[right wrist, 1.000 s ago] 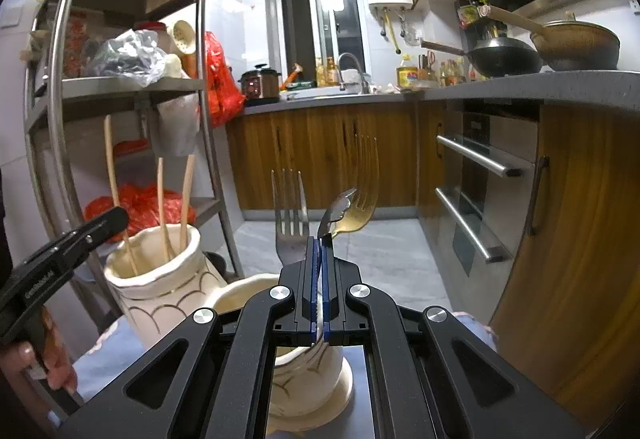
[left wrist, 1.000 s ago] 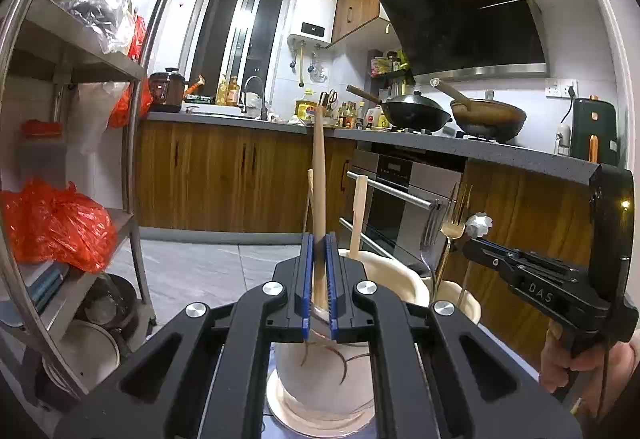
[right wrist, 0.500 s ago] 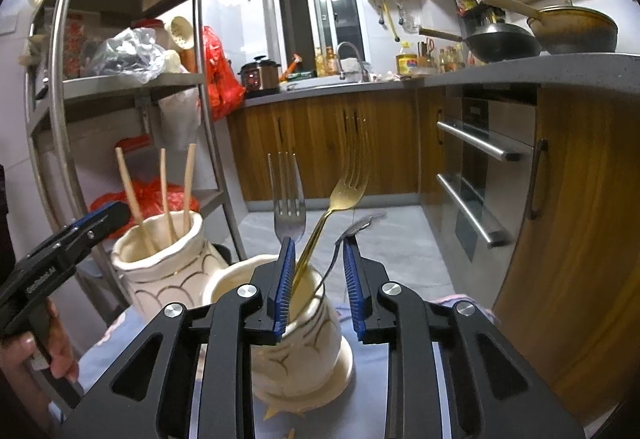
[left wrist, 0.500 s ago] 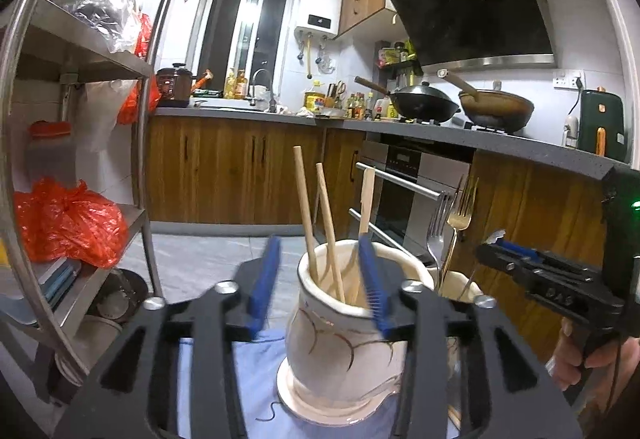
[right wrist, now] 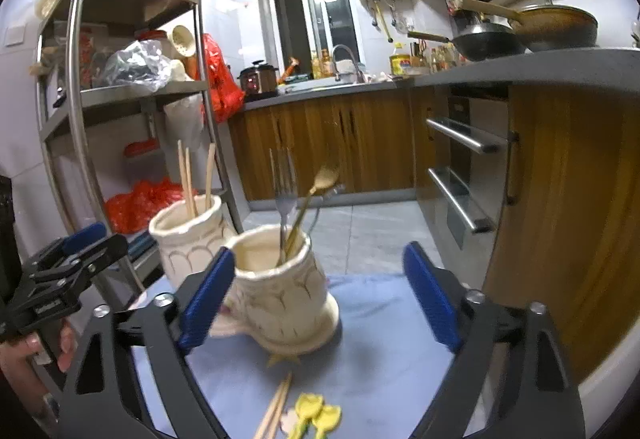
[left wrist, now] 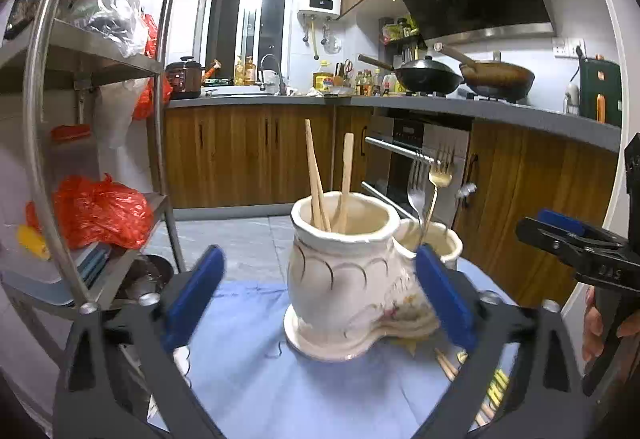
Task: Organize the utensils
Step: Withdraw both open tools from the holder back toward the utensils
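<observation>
The left gripper [left wrist: 316, 291] has its fingers [left wrist: 192, 289] spread wide and empty, flanking the left jar [left wrist: 340, 275], which holds three chopsticks [left wrist: 316, 175]. The right gripper [right wrist: 316, 295] is likewise released; its fingers [right wrist: 430, 297] flank the right jar [right wrist: 280, 287] holding forks [right wrist: 286, 191]. Both jars stand touching on the blue-clothed surface [right wrist: 380, 351]. Loose chopsticks [right wrist: 276, 407] lie near the right jar.

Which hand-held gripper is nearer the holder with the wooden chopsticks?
Left. The left hand-held gripper straddles the chopstick holder, open. The right hand-held gripper brackets the fork holder beside it.
</observation>
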The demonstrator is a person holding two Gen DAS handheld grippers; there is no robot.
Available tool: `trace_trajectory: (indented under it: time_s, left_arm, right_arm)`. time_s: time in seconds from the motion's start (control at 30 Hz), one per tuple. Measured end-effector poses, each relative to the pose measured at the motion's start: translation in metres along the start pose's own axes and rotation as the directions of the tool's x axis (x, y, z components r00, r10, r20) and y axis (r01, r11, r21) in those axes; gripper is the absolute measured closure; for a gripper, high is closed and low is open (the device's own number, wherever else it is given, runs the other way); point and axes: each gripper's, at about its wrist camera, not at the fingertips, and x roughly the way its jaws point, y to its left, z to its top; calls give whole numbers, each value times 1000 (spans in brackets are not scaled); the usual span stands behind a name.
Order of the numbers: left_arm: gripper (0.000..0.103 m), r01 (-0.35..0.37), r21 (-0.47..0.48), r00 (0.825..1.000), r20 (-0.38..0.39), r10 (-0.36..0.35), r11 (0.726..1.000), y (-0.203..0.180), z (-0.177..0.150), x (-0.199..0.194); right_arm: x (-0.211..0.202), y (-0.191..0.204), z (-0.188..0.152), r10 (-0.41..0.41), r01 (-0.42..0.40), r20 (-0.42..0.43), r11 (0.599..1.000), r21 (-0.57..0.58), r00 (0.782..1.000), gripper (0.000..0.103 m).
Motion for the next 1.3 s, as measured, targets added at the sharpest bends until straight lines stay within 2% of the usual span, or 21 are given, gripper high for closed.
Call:
trace_trajectory:
  time_s: [0.37, 0.5, 0.63, 0.83, 1.03, 1.2, 1.27, 1.3]
  left_arm:
    - [6, 28, 53, 994, -108, -22, 998, -28, -31, -20]
    - [6, 62, 33, 985, -164, -56, 998, -35, -40, -20]
    - [6, 68, 53, 974, -218, -55, 996, -43, -52, -17]
    - [6, 135, 53, 932, -345, -109, 989, -59, -75, -6]
    - [6, 196, 104, 889, -438, -132, 975, -86, -91, 4]
    - [6, 206, 118, 864, -488, -124, 971, -98, -99, 11]
    - [10, 200, 120, 854, -508, -113, 972, -101, -102, 14]
    - [17, 202, 119, 849, -517, -112, 972, -102, -104, 15]
  right_arm:
    - [-19, -22, -35, -60, 64, -119, 997, 31, 991, 6]
    - [-24, -21, -46, -73, 76, -160, 997, 14, 984, 6]
    - [-26, -17, -58, -78, 75, -210, 997, -26, 975, 6]
    - [-23, -19, -75, -71, 59, -304, 997, -49, 950, 6]
    - [-22, -34, -75, -71, 75, -334, 997, -2, 940, 6]
    - [-17, -43, -77, -70, 84, -358, 996, 22, 931, 6]
    - [-16, -45, -78, -66, 81, -365, 996, 25, 929, 6]
    - [-16, -45, -78, -65, 79, -366, 997, 25, 928, 6]
